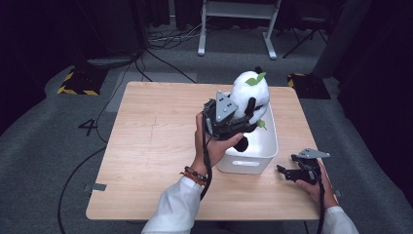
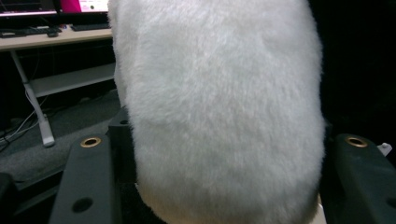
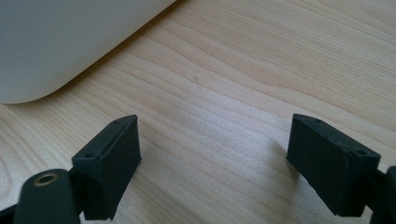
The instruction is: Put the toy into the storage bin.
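Over wooden table [image 1: 146,146] and white bin [image 1: 253,163], plush toy [image 1: 248,95] clamped between left hand-held gripper [image 1: 241,119] jaws.

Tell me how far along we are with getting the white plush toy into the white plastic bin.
Done: the left gripper is shut on the fluffy white plush toy with green leaves, held over the white plastic bin. In hand: lowering it; whether its base touches the bin floor cannot be told. Left: seat and release it. The right gripper rests open on the light wooden table beside the bin.
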